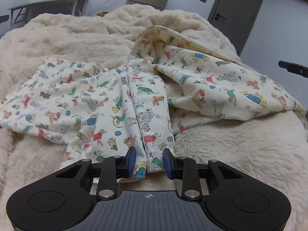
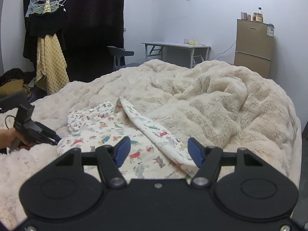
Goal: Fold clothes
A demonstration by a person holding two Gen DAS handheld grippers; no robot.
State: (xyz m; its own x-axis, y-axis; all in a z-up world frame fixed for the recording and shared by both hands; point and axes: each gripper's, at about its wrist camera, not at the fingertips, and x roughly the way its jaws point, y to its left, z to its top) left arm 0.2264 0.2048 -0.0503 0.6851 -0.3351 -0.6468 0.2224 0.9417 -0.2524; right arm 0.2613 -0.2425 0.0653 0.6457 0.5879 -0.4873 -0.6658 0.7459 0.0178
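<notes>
Blue pads of left gripper straddling the near hem of the printed garment at lower centre of the left wrist view, cloth between them, jaws narrowed but with slivers of gap showing at each pad; a firm pinch not confirmable. Right gripper at lower centre of its own view, jaws spread wide, holding nothing, hovering over a turned-back flap of the same garment.

Garment spread crumpled on the fluffy cream blanket, one side folded over toward the right of the left wrist frame. Likely step: securing the hem before a fold. Next move probably calls for a completed pinch on the left and a matching grasp on the right, then a lift together.

Hard to make out: garment type, sleeves, layers under the flap. Hand cut off at left edge of the right wrist view.
</notes>
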